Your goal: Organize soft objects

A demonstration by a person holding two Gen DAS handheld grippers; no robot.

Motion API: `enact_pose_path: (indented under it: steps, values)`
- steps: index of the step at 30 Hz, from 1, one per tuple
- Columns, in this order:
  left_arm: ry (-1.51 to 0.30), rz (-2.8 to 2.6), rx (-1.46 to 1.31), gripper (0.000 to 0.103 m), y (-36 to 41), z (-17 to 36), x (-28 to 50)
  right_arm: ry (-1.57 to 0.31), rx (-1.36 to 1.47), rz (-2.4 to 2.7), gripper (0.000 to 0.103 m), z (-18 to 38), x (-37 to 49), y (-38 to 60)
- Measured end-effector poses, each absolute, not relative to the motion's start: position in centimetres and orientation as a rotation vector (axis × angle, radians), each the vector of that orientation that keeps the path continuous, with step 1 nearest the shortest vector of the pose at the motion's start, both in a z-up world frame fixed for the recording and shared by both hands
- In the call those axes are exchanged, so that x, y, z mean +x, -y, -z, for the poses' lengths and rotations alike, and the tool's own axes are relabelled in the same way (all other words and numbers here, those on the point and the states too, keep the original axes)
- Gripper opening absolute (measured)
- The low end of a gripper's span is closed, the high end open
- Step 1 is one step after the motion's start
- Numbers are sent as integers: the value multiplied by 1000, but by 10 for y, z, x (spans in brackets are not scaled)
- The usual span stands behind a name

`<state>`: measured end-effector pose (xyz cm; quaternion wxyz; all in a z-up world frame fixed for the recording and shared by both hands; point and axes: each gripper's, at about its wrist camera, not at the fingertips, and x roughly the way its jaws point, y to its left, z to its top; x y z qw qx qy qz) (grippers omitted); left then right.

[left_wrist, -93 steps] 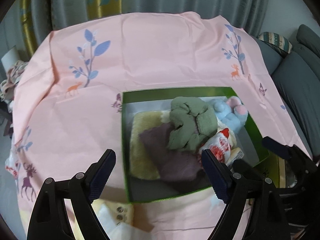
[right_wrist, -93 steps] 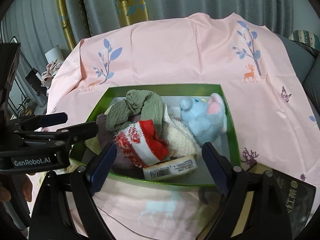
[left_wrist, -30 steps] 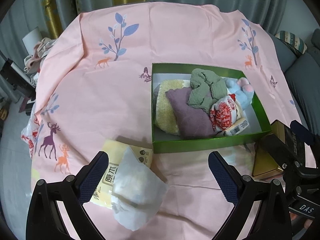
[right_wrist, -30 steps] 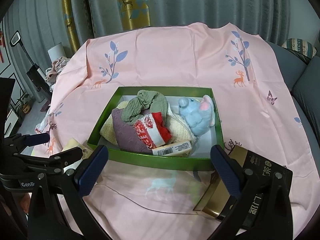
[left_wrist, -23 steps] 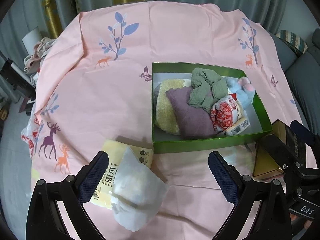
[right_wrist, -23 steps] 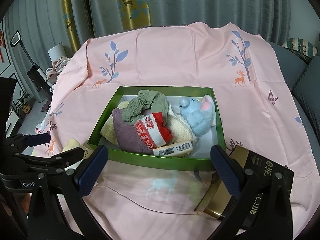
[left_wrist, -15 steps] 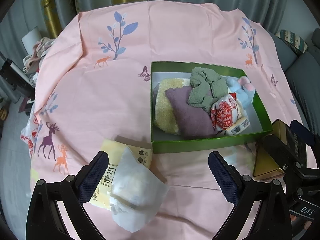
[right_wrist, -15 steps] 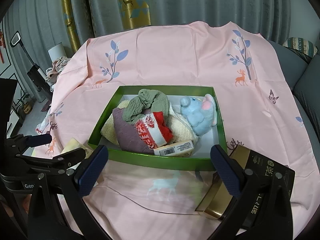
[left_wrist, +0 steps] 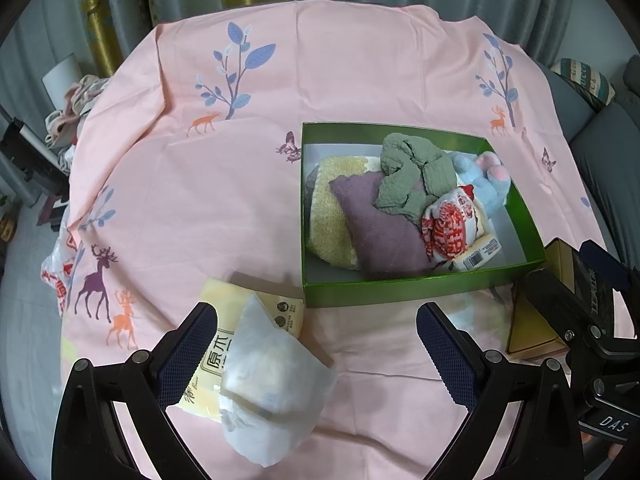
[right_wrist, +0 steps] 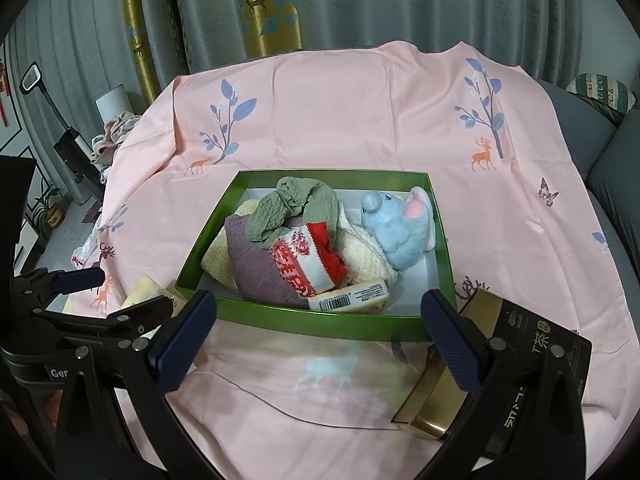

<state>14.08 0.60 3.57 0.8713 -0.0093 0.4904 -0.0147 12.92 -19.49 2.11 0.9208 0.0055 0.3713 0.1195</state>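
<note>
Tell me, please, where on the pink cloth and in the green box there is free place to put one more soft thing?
Bare pink cloth lies behind and left of the green box. Inside, only the white floor beside the blue plush is free. Crowded: box left half, and the tissue packs before the left claw.

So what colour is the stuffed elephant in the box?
Light blue with pink ears; the elephant shows best in the right wrist view.

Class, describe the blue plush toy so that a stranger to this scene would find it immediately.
Find the green box on the pink tablecloth. Inside, the blue plush toy lies at the right end, beside the cream knit. It is the only pale blue, animal-shaped item, with pink inner ears.
</note>
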Motion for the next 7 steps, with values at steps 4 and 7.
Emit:
enact_pose_path:
  steps: [4, 7]
  values:
    - [-1025, 30, -22, 100, -6, -35, 142, -764, 11, -246, 102, -21, 130, 195]
    - [-1025, 29, -26, 100, -7, -35, 143, -764, 12, -248, 102, -21, 130, 195]
